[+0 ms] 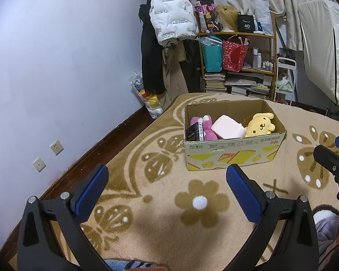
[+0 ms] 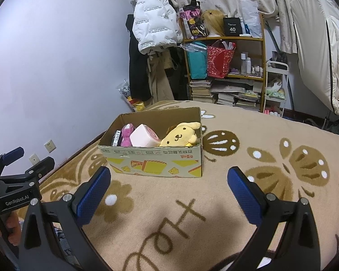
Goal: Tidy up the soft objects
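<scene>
A cardboard box stands on the beige patterned blanket. In it lie a yellow dog plush, a pink-and-white cushion, a pink plush and a dark packet. My left gripper is open and empty, short of the box. My right gripper is open and empty, also short of the box, which shows the yellow plush, cushion and pink plush. The right gripper's tip shows at the left view's right edge; the left gripper shows at the right view's left edge.
A shelf with bags, books and bottles stands behind the blanket. Coats hang beside it. A plastic bag of toys leans at the wall. A wooden skirting runs along the left. A white garment cover hangs at right.
</scene>
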### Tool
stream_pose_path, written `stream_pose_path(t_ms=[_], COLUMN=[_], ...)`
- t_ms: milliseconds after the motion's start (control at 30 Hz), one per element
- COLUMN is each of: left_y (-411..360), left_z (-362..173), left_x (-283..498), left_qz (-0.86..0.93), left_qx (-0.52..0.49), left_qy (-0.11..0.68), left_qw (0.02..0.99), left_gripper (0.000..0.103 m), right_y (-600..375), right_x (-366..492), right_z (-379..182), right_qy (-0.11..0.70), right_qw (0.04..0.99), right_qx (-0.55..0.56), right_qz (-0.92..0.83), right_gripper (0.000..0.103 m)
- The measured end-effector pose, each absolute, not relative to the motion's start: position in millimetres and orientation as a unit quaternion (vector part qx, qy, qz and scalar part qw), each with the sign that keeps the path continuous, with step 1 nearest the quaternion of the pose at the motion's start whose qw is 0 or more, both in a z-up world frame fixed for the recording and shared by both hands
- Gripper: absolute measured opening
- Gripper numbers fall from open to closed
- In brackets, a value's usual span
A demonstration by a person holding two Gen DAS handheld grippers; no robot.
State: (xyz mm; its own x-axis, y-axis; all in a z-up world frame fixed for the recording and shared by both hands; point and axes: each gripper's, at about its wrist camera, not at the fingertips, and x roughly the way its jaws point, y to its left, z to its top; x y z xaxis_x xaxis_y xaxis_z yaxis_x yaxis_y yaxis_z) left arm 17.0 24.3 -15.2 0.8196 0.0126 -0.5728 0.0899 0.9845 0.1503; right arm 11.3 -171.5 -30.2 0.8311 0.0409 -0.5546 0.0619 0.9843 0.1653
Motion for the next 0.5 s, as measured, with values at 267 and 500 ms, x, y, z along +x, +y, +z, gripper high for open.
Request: stream_pose_path(t_ms=[267,500], left_y=[23.3,22.7], left_z=[-14.8,-14.8], left_x=[16.0,16.3], left_qz=[-0.02,-0.021], left_qx=[0.087,0.087], left_qy=[0.299,0.299], left_qw=[0.95,0.95], left_gripper=[0.103,0.103], right_y=[-173.1,-173.4], right_x=[11.0,10.7], right_z=[-29.9,-29.7], right_qy=[0.292,0.292], right_qw=[0.952,0.952], right_qx=[0.089,0.089], right_qz=[-0.006,-0.005], right_gripper=[0.103,0.103])
